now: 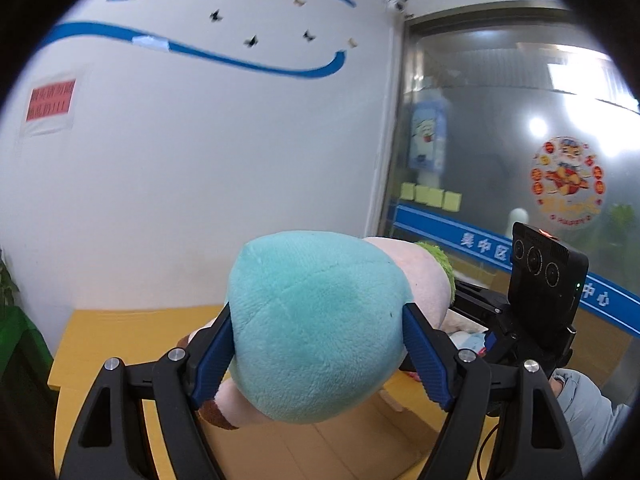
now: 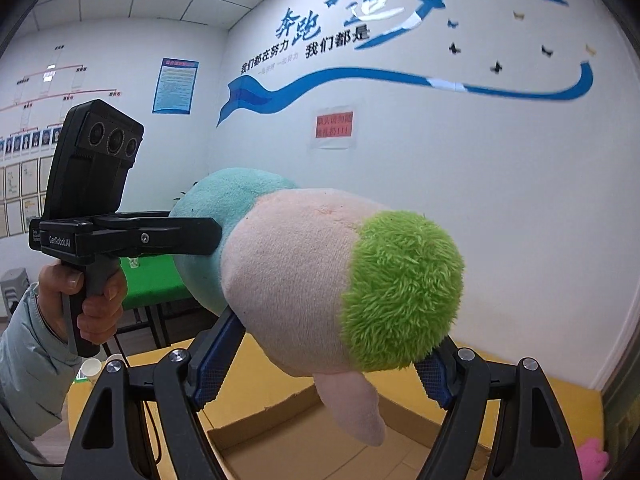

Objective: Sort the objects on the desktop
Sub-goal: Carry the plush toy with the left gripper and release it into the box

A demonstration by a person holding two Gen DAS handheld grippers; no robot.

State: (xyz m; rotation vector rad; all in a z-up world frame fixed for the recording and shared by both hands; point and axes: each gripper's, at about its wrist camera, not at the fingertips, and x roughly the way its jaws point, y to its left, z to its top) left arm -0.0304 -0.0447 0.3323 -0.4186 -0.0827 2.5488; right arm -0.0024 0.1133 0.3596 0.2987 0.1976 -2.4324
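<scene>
Left gripper [image 1: 318, 354], left wrist view: blue ribbed pads [image 1: 424, 360] pressed into the teal end of the pink, teal and green plush toy [image 1: 316, 320], jaws spread wide by its bulk. The toy hangs in the air above the open brown cardboard box [image 1: 340, 448] on the yellow table [image 1: 100, 336]. Risk: compressible plush may creep out of the pads.

Right wrist view: right gripper [image 2: 320, 364] clamps the toy's pink-and-green end [image 2: 340, 276], also above the box [image 2: 400, 452]. The left gripper shows side-on at the teal end. Risk: uneven release would swing the toy past the box rim; opposed pulling would strain the seams.
</scene>
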